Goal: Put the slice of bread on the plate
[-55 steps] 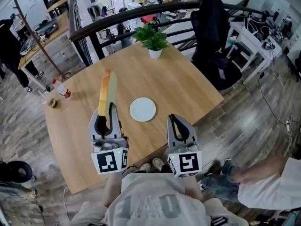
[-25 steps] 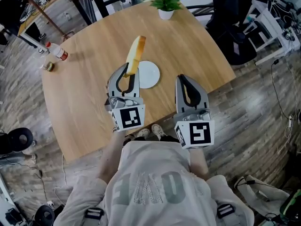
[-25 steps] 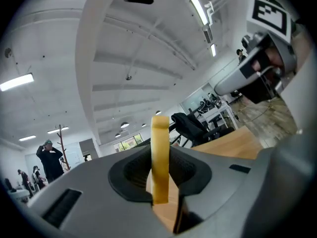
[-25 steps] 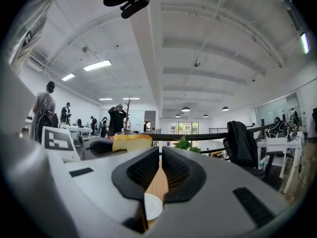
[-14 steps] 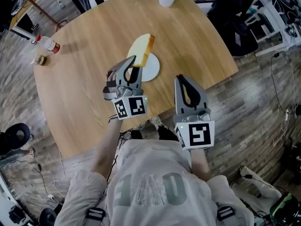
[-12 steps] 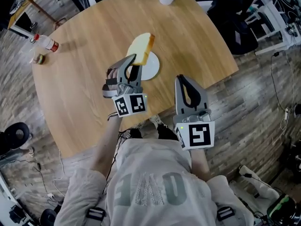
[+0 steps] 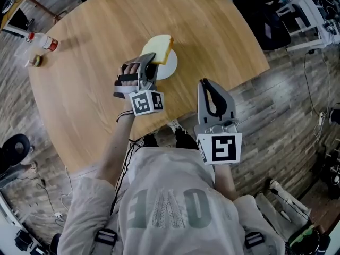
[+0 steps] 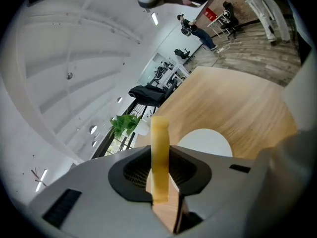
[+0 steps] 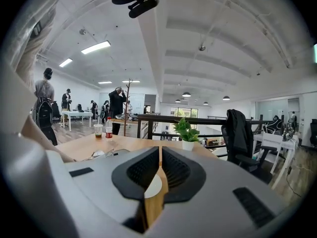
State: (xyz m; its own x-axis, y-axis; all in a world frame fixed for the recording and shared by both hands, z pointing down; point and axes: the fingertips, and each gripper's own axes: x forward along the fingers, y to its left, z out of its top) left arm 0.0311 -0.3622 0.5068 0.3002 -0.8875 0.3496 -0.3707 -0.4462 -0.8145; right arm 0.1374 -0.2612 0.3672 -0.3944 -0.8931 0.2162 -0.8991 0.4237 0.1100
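In the head view a pale yellow slice of bread (image 7: 160, 49) lies tilted, nearly flat, over the small white plate (image 7: 167, 71) on the round wooden table (image 7: 90, 84). My left gripper (image 7: 149, 62), rolled onto its side, is shut on the slice's near edge. In the left gripper view the bread (image 8: 159, 152) stands edge-on between the jaws of the left gripper (image 8: 161, 180), with the plate (image 8: 205, 142) just beyond it. Whether the slice touches the plate I cannot tell. My right gripper (image 7: 208, 84) hangs at the table's near edge, shut and holding nothing; the right gripper (image 9: 160, 175) shows a sliver of plate (image 9: 153, 186) past its jaws.
A bottle with a red label (image 7: 41, 39) and a small cup (image 7: 36, 61) stand at the table's far left. A potted plant (image 9: 187, 131) sits at the far edge. A chair draped with a black jacket (image 9: 237, 133) stands beyond the table, near a railing.
The left gripper came down toward the plate and rolled over, so the bread went from upright on edge to nearly flat over the plate. The right gripper sank slightly.
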